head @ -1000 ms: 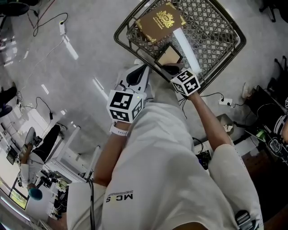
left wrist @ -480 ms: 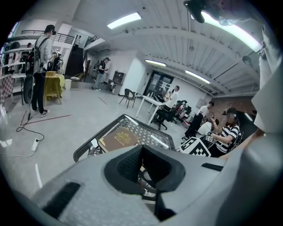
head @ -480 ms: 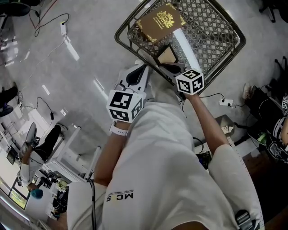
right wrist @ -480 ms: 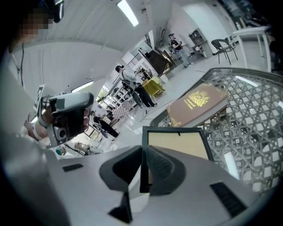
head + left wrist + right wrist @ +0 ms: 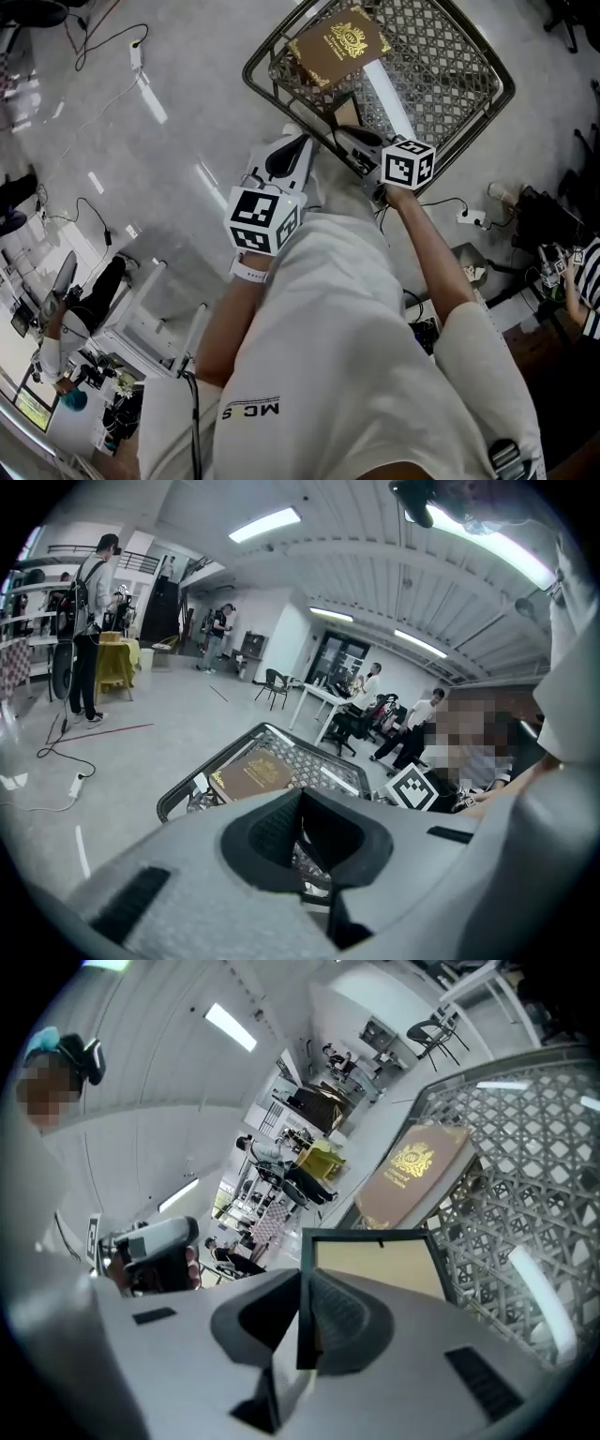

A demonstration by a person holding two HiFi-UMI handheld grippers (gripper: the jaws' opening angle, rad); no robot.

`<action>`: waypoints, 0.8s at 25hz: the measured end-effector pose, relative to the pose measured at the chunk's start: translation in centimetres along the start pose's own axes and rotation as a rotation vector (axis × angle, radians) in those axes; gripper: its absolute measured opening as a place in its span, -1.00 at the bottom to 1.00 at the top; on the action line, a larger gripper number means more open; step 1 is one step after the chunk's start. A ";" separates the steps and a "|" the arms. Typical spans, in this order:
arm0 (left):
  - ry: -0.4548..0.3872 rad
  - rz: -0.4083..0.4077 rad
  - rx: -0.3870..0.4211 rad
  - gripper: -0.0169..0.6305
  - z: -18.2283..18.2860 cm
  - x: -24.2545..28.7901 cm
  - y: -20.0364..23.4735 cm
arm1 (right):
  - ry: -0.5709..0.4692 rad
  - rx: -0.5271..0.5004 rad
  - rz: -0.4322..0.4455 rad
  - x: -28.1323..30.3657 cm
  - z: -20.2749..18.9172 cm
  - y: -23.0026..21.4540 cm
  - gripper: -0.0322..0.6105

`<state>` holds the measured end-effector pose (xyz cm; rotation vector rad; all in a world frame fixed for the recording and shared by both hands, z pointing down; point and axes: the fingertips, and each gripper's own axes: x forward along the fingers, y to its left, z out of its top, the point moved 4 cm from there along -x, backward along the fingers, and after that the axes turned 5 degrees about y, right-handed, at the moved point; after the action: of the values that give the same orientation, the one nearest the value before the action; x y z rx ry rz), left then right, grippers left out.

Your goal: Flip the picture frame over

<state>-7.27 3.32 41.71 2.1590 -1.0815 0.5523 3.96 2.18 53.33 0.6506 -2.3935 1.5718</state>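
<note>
The picture frame [image 5: 341,112] has a black rim and a tan panel [image 5: 375,1265]. It stands tilted up on edge over the near side of the wire mesh basket [image 5: 502,80]. My right gripper [image 5: 354,141] is shut on the frame's left rim [image 5: 305,1321]. A brown book [image 5: 337,42] with a gold crest lies flat in the basket just beyond the frame [image 5: 417,1177]. My left gripper [image 5: 302,141] hovers at the basket's near left rim; its tips meet with nothing between them [image 5: 300,817]. From it I see the book [image 5: 251,772] and the right gripper's marker cube [image 5: 414,787].
The basket's dark tube rim [image 5: 202,782] curves round the mesh [image 5: 534,1194]. Cables and a power strip [image 5: 131,58] lie on the grey floor to the left. Desks and seated people are at the lower left [image 5: 75,309]. More people stand in the background [image 5: 94,621].
My right gripper has risen and rolled, tipping the frame from nearly flat with its tan panel showing to almost edge-on. The left gripper has stayed still.
</note>
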 end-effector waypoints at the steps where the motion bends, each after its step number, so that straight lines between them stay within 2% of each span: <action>1: 0.001 -0.001 0.000 -0.87 -0.1 0.0 0.0 | -0.010 0.017 0.010 0.0 0.1 -0.1 -0.73; 9: 0.006 -0.004 0.001 -0.87 -0.1 0.1 -0.1 | -0.089 0.166 0.102 0.0 0.9 -0.6 -0.73; 15: 0.017 -0.001 0.001 -0.87 -0.3 0.1 0.0 | -0.120 0.229 0.133 0.3 1.3 -1.3 -0.73; 20: 0.018 0.007 -0.004 -0.87 -0.4 -0.1 0.3 | -0.145 0.300 0.211 1.2 1.6 -1.2 -0.73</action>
<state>-7.59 3.53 41.99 2.1437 -1.0803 0.5708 3.58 0.00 54.13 0.5983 -2.4167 2.0649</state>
